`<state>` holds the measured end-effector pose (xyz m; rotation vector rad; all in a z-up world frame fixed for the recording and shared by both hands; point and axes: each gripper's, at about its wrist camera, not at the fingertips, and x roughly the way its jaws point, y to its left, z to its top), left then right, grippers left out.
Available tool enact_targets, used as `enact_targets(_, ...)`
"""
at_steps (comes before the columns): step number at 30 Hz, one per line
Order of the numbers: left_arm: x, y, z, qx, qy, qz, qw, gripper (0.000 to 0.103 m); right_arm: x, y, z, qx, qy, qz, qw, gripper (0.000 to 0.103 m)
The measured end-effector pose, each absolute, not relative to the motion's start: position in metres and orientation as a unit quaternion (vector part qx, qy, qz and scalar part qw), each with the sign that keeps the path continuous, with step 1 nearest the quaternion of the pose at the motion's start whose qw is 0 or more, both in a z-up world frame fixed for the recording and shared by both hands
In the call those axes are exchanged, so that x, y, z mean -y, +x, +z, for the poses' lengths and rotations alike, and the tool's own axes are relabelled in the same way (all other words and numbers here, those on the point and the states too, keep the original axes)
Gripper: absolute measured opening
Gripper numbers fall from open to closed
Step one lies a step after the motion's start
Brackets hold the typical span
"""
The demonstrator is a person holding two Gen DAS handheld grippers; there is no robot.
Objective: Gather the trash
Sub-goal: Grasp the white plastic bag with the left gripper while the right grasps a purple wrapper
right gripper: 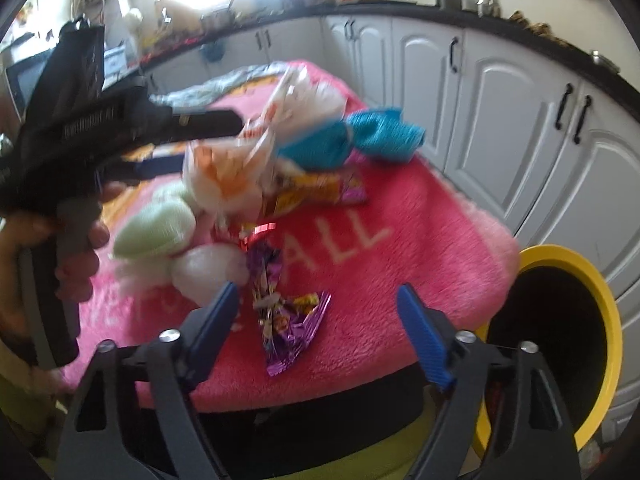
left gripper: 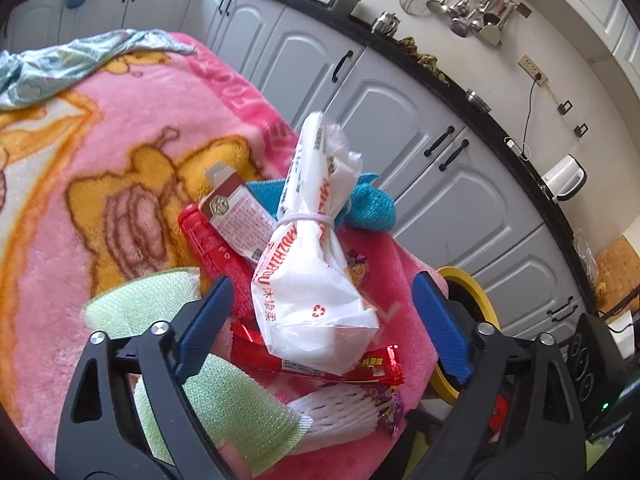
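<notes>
Both claws stood wide and held nothing: the left gripper (left gripper: 320, 320) straddled the white bag (left gripper: 312, 280), the right gripper (right gripper: 320, 320) hovered above the purple wrapper (right gripper: 288, 320). Most trash apparently remained on the pink blanket (right gripper: 420, 272). Beyond its edge, the yellow bin (right gripper: 560, 256) looked dark inside, its contents unclear.

1. We find the tied plastic bag (left gripper: 316, 264) lying on the blanket (left gripper: 132, 120), over the long wrapper (left gripper: 320, 360).
2. Left of it leans the carton (left gripper: 236, 216); behind it lies the cloth (left gripper: 372, 204).
3. Nearer us sits the foam net (left gripper: 344, 408), the sponge (left gripper: 224, 396) to its left.
4. The bin (right gripper: 560, 320) stands right of the table, below its edge.
</notes>
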<state>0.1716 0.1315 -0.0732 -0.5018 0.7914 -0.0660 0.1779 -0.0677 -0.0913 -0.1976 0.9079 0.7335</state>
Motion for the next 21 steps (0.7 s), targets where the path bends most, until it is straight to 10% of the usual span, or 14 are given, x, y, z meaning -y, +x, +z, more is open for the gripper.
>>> enact_targets(21,-0.138,0.171,-0.088,-0.397,-0.261,-0.030,0.880,0.040,0.056,0.172,-0.119,-0.455,-0.102,0.379,0.799,0.039)
